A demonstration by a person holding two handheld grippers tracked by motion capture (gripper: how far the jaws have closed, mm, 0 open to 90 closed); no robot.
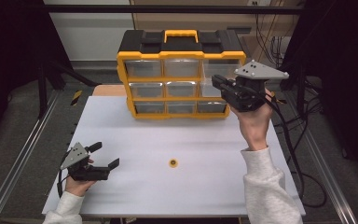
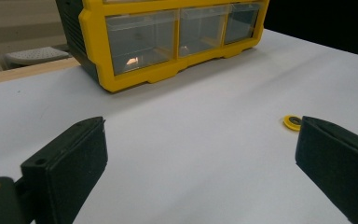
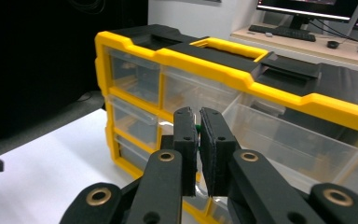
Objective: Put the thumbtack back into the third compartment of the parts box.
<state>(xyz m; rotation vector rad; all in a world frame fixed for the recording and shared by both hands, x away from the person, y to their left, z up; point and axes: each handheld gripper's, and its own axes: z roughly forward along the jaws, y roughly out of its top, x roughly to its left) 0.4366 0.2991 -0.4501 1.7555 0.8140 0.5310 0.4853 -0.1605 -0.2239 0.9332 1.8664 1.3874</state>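
The right tongs (image 3: 198, 140) are pinched nearly shut on something small and green, too hidden to identify, in front of the organizer's (image 1: 181, 49) pulled-out upper right drawer (image 3: 289, 140). A loose pinch could drop it outside the drawer. The left tongs (image 1: 105, 156) rest wide open on the bench (image 1: 205, 182), near a yellow ring (image 1: 173, 163).

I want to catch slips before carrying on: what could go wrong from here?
The right gripper pinches a small green piece just at the tips of its jaws, near the pulled-out drawer; it could slip and miss. The yellow ring lies loose on the table; a sleeve might sweep it off.
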